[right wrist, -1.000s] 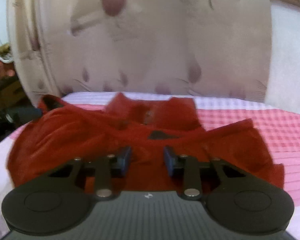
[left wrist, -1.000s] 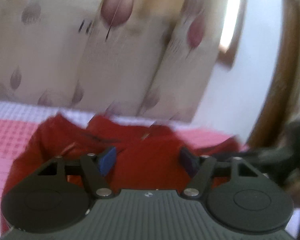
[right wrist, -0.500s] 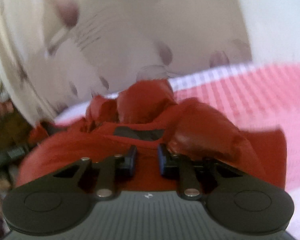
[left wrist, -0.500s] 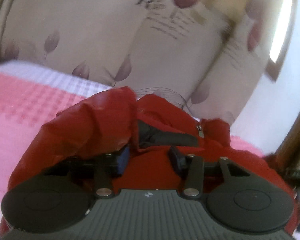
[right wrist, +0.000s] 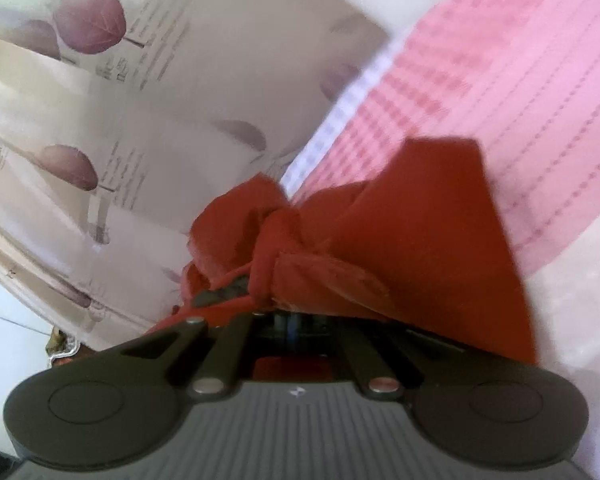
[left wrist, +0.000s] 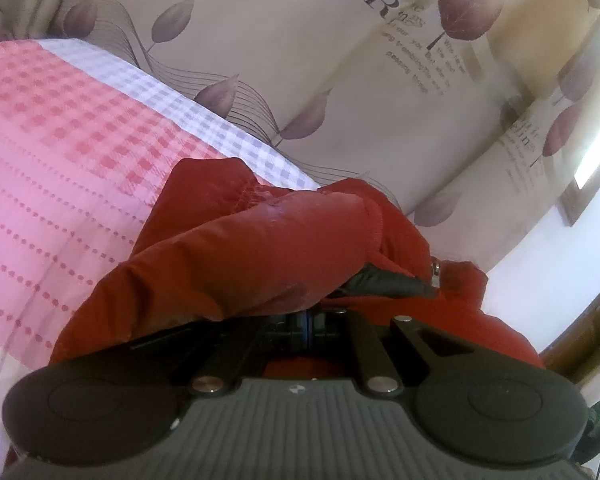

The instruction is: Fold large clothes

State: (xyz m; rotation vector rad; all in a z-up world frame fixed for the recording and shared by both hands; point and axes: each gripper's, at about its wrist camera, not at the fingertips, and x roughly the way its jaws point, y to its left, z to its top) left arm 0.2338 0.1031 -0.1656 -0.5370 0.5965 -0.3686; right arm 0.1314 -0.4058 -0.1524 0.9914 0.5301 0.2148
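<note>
Red jacket (left wrist: 236, 264), that's what I'm working, and it lies bunched on the pink checked bedspread (left wrist: 60, 128) near the far edge, just in front of the leaf-print curtain (left wrist: 300, 60).

Left wrist view first: my left gripper (left wrist: 306, 320) has just been closing, and now the jaws stand nearly together with red cloth running into them. A puffy fold, seam showing, humps up right over the fingers and hides the tips, so I read this as a pinch on the hem, not something I can see pad by pad. Dark lining and a metal snap (left wrist: 435, 268) peek out to the right of the fold. Advice to myself here: keep the squeeze firm, because this shell looks slick and padded and could slide out under a pull.

Right wrist view now, and it's blurred. My right gripper (right wrist: 290, 322) has also just been closing; the jaws are drawn fully together, and the jacket (right wrist: 400, 240) spills over them and rises to a loose corner against the bedspread (right wrist: 540, 80). A twisted knot of cloth sits just ahead of the fingers. I judge it's holding the fabric edge.

Doing this step well, as I see it: lift both pinches together and evenly, draw them apart so that twist shakes flat, then carry the edge over in one smooth pass. Uneven hands would drag the bulk sideways.
</note>
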